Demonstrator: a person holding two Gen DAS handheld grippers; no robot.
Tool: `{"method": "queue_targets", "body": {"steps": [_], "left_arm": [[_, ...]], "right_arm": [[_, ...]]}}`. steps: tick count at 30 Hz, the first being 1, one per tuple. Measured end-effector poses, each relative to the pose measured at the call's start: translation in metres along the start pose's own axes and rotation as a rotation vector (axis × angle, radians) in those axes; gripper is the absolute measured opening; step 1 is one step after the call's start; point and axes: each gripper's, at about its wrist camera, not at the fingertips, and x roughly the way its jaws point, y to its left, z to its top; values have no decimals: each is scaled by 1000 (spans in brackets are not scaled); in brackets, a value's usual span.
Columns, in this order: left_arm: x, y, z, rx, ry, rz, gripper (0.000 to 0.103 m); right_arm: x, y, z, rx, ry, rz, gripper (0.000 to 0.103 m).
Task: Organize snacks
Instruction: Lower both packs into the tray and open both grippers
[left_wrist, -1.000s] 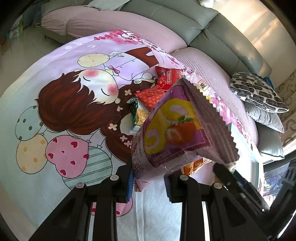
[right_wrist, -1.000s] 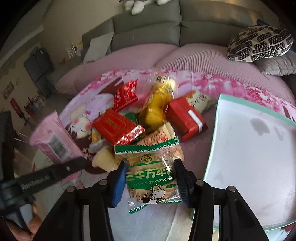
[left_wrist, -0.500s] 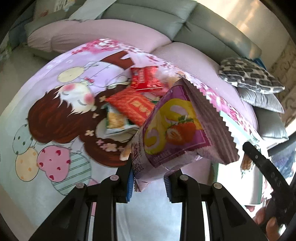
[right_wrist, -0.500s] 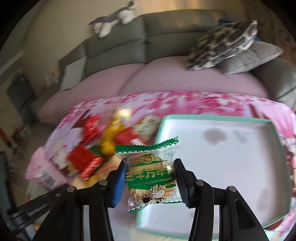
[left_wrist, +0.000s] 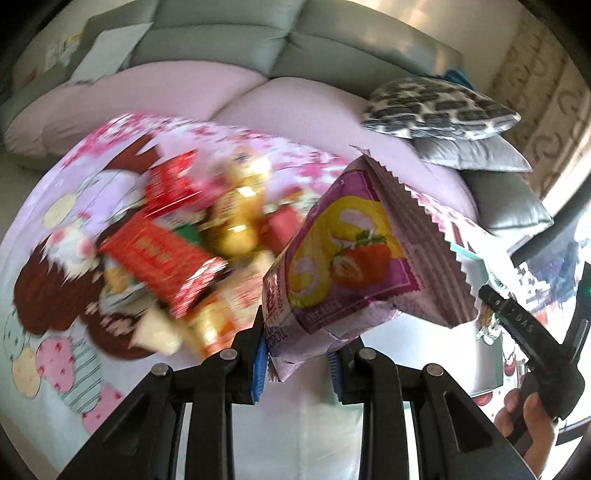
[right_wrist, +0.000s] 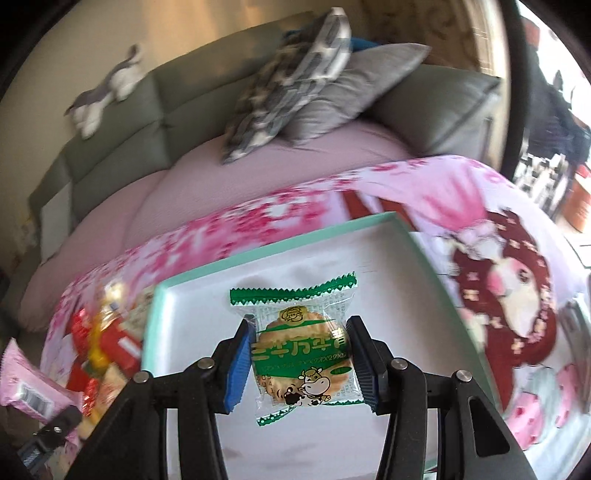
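Observation:
My left gripper (left_wrist: 297, 363) is shut on a purple strawberry-roll snack packet (left_wrist: 354, 258) and holds it up above the cartoon-print cloth. A blurred pile of snacks (left_wrist: 192, 251), red, orange and yellow, lies on the cloth to its left. My right gripper (right_wrist: 301, 363) is shut on a green-and-white cracker packet (right_wrist: 301, 350) and holds it above the white tray with a mint-green rim (right_wrist: 280, 251). The tray's edge also shows in the left wrist view (left_wrist: 463, 254). The right gripper shows at the right of the left wrist view (left_wrist: 517, 325).
A grey sofa (right_wrist: 166, 96) with patterned and grey cushions (right_wrist: 295, 81) stands behind the table. A plush toy (right_wrist: 107, 92) lies on the sofa back. The pink cartoon cloth (right_wrist: 509, 280) covers the table. The snack pile (right_wrist: 99, 339) lies left of the tray.
Both views have swung to the right. The right gripper has carried the cracker packet from over the snack pile to over the tray. The left gripper still holds the purple packet.

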Motion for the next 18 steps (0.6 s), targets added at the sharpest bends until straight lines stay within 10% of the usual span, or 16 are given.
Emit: {"method": "queue_targets", "body": {"steps": [18], "left_arm": [[78,-108,25,230,54,-46,29]], "right_arm": [[16,-58,7,139,10,-61,52]]}}
